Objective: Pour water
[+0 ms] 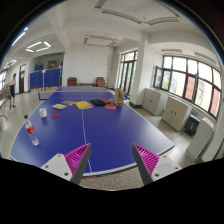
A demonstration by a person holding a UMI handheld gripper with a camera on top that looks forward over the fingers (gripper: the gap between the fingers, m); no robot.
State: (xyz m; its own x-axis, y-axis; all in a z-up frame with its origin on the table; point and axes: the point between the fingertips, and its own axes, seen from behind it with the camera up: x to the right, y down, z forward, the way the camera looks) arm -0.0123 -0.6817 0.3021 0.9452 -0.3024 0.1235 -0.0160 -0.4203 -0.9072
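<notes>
Blue tabletop carries a small clear bottle with a red cap near its left edge. Tongs stand apart, holding nothing.

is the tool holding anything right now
No, the tool is open with nothing between its fingers, and the bottle stands apart from it on the blue table.

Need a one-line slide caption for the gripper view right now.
Open gripper held clear of a large blue table bearing small bottles and coloured sheets, windows beyond.
</notes>
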